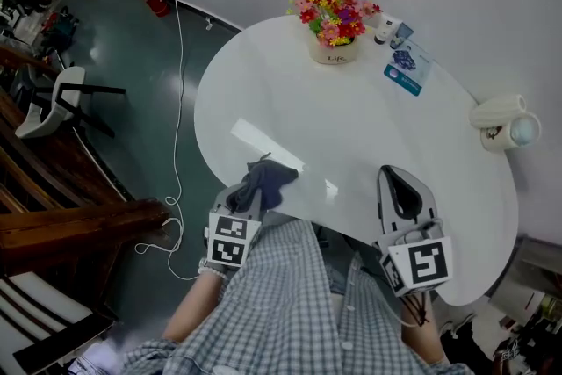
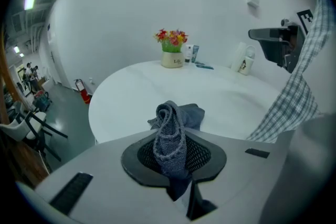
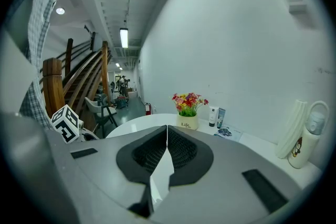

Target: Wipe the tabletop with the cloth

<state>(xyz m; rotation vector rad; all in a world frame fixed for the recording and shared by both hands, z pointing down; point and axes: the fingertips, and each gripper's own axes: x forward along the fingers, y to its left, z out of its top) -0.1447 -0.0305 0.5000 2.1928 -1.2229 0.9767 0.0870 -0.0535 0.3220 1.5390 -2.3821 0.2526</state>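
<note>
A dark grey-blue cloth (image 1: pixel 263 181) is pinched in my left gripper (image 1: pixel 248 198) near the near-left edge of the round white table (image 1: pixel 351 127). In the left gripper view the cloth (image 2: pixel 172 136) stands bunched between the jaws, with a loose end drooping onto the tabletop (image 2: pixel 173 89) ahead. My right gripper (image 1: pixel 404 193) hovers over the table's near right part, its jaws together and nothing between them. The right gripper view shows its pads (image 3: pixel 157 150) meeting along a thin line, pointed toward the far side of the table.
A pot of colourful flowers (image 1: pixel 333 24) stands at the table's far edge, with two small tubes (image 1: pixel 392 32) and a blue booklet (image 1: pixel 408 67) beside it. A white jug (image 1: pixel 502 123) sits at the right edge. A chair (image 1: pixel 57 101) and a white cable (image 1: pixel 178 127) are on the floor at left.
</note>
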